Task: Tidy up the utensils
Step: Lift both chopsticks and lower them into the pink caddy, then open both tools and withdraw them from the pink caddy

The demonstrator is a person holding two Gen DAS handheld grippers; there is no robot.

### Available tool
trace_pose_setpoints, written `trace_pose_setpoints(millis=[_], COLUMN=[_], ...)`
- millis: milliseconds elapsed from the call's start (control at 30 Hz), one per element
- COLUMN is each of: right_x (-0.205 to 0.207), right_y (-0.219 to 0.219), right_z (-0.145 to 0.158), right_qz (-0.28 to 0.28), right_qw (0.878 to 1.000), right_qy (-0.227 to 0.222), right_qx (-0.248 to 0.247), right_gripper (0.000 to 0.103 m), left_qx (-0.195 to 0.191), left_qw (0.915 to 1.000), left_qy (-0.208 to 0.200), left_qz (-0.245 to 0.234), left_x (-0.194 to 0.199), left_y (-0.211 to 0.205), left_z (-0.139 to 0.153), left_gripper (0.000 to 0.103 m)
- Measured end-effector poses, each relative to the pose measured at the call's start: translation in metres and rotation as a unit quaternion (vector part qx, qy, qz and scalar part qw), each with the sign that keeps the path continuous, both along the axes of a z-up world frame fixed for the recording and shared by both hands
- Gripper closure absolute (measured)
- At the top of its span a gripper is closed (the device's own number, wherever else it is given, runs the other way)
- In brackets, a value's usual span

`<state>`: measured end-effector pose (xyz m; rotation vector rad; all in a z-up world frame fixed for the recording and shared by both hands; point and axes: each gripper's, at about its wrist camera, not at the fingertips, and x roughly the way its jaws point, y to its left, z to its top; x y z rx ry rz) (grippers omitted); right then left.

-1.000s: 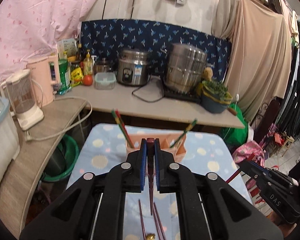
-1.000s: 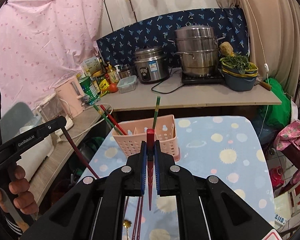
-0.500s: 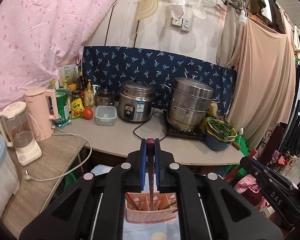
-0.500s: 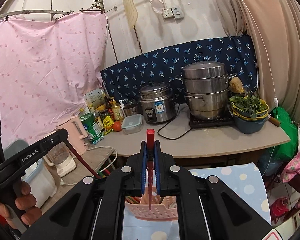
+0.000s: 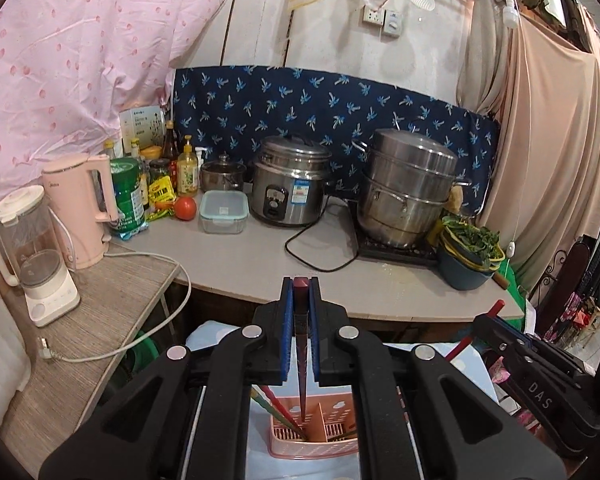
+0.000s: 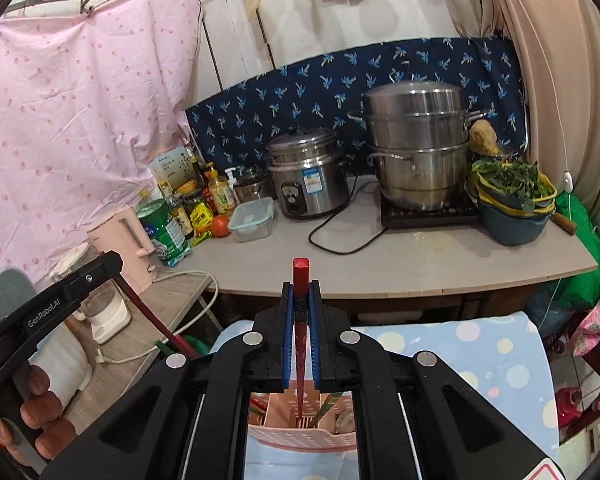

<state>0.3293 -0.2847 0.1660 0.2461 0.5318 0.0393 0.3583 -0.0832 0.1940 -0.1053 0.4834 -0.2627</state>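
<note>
Since a second ago both tongs have risen above the pink basket [image 5: 314,438]. Left tongs [image 5: 300,292] and right tongs [image 6: 300,294] each clamp a red chopstick [image 5: 301,360], tip down over it. Judged light, stiff, slick; grip near the thick end.

Black fingers [image 5: 284,344], blue pads [image 6: 287,340], silver screws, bare-skinned left hand [image 6: 28,420].

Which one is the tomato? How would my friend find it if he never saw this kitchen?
Find the long grey counter under the blue leafy cloth. Go left from the rice cooker to the clear lidded box. The tomato sits just left of it, before the bottles, the only round red thing there.
</note>
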Motion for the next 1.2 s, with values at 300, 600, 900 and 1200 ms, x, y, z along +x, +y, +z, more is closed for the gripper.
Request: trace_pose_setpoints(millis=[300,600,900,1200], right_x=[0.019,0.02,0.007,-0.025], right_y=[0.002,0.001,0.002,0.004], right_z=[-0.033,-0.039,-0.027,-0.011], right_qz=[-0.002,-0.005,-0.004,0.003], right_qw=[0.999,0.999,1.0,1.0], right_qy=[0.038,0.042,0.026,0.008], right_qx=[0.002,-0.001,-0.001,0.002], right_gripper=[0.096,0.095,0.089,0.081], left_qx=[0.019,0.042,0.053,0.053], left_qw=[0.9995,0.9987,0.9982,0.9981], left_qy=[0.027,0.03,0.023,0.026], left_qz=[0.0,0.004,0.018,0.018], left_x=[0.012,0.012,0.004,-0.014], left_y=[-0.013,-0.021,-0.02,-0.015], left_z=[-0.032,-0.044,-0.043,-0.041], left_gripper=[0.096,0.095,0.063,0.062])
